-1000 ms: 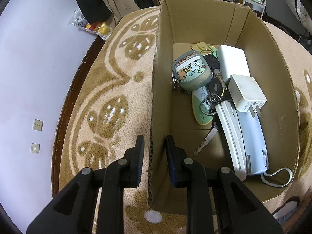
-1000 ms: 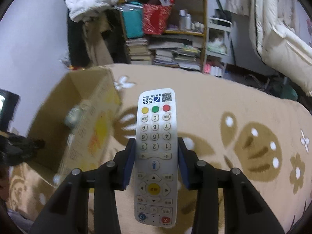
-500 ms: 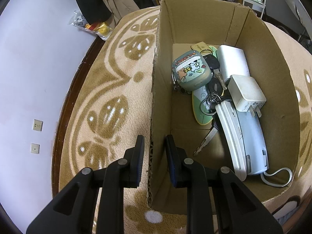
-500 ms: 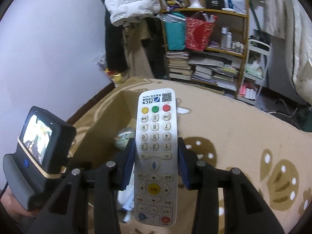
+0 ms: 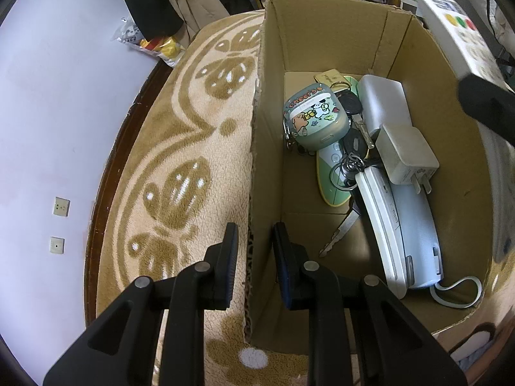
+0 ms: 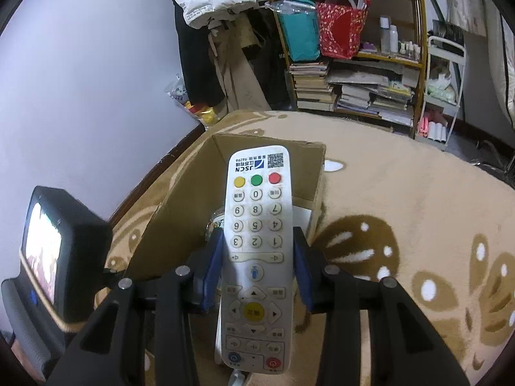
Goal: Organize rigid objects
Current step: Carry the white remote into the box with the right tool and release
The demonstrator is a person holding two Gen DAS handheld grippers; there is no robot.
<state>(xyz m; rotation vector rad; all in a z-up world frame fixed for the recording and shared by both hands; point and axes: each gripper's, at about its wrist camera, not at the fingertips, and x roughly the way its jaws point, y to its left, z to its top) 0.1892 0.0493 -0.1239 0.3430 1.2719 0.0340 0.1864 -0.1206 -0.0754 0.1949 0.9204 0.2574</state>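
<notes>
An open cardboard box (image 5: 325,29) stands on a tan patterned carpet. My left gripper (image 5: 254,244) is shut on the box's left wall, one finger outside and one inside. The box holds a green cartoon case (image 5: 317,122), keys (image 5: 341,228), a white charger (image 5: 405,154), a white handset (image 5: 399,225) and a silver case (image 5: 383,103). My right gripper (image 6: 257,254) is shut on a white remote control (image 6: 256,241) and holds it above the box (image 6: 193,193). The remote also shows at the top right of the left wrist view (image 5: 457,35).
A bookshelf (image 6: 354,64) with books and bags stands behind the carpet. Coats hang by the lilac wall (image 6: 80,80). The left gripper's body with its screen (image 6: 48,257) sits at the left of the right wrist view. Carpet (image 6: 418,209) lies right of the box.
My right gripper has carried the remote leftward over the box, and it now enters the left wrist view at the top right. My left gripper has kept its hold on the box wall.
</notes>
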